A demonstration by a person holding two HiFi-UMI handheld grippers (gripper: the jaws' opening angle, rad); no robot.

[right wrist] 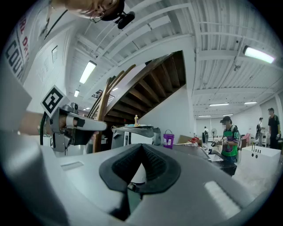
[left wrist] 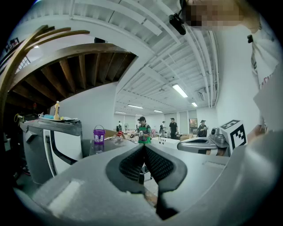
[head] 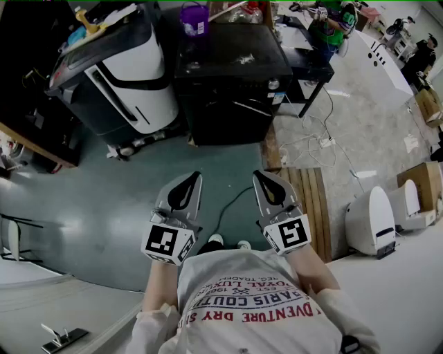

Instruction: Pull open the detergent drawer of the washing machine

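Observation:
A black washing machine (head: 232, 76) stands ahead across the green floor, seen from above; its dark top shows in the left gripper view (left wrist: 106, 148) and the right gripper view (right wrist: 194, 152). I cannot make out its detergent drawer from here. My left gripper (head: 193, 178) (left wrist: 143, 146) is held level close to the person's body, jaws shut and holding nothing. My right gripper (head: 257, 176) (right wrist: 141, 145) hangs beside it, also shut and holding nothing. Both point toward the machine and are well short of it.
A white-and-black appliance (head: 131, 66) leans left of the black machine. A purple bucket (head: 194, 19) stands behind it. A cable (head: 232, 200) runs over the floor; wooden planks (head: 315, 200) and a white unit (head: 374, 221) lie right. People (head: 332, 24) work at the back.

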